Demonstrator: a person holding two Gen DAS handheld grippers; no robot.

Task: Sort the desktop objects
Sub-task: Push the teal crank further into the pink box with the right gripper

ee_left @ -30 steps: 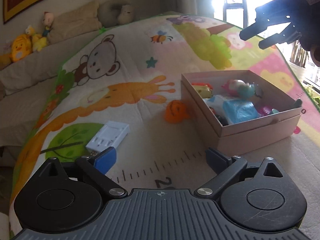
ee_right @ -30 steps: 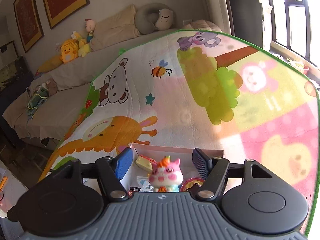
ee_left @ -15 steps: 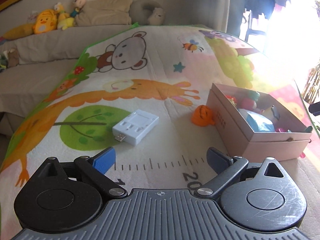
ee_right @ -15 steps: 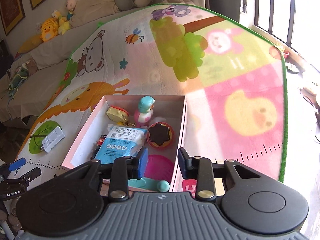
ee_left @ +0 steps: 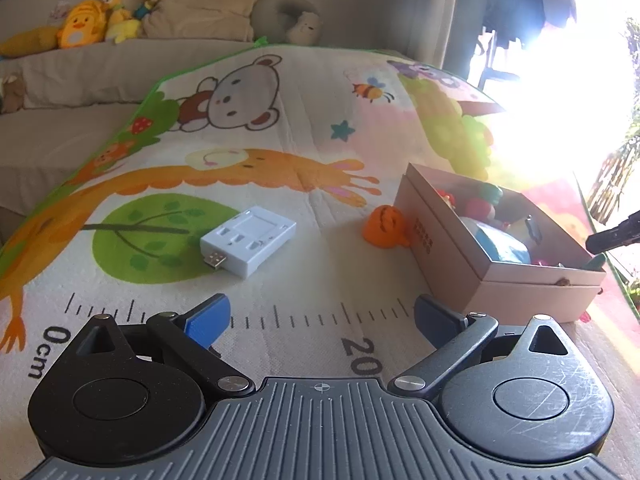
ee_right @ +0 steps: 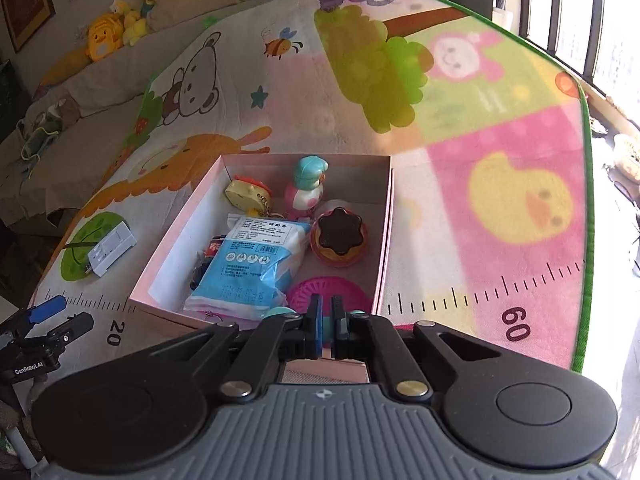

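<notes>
My left gripper [ee_left: 320, 312] hangs open and empty over the mat's printed ruler. A white USB charger block [ee_left: 248, 246] lies just ahead of it. An orange toy [ee_left: 386, 232] rests against the outer wall of the pink cardboard box [ee_left: 440, 248]. In the right wrist view my right gripper [ee_right: 326, 312] is shut above the near edge of the box [ee_right: 180, 236], and I see nothing held between its pads. The box contains a blue packet [ee_right: 252, 264], a teal-capped figure [ee_right: 306, 188], a yellow keychain toy [ee_right: 246, 196], a donut-shaped toy [ee_right: 338, 240] and a pink disc [ee_right: 328, 294].
Everything sits on a cartoon play mat [ee_left: 280, 152] spread over a bed. Pillows and plush toys [ee_left: 84, 28] line the far wall. A bright window [ee_left: 560, 80] glares at the right. The mat's green edge [ee_right: 586, 200] drops off beyond the box.
My right gripper's jaws closed as it sank toward the box's near edge, and the pink cat toy between them is gone from view. My left gripper swung left, bringing the charger ahead.
</notes>
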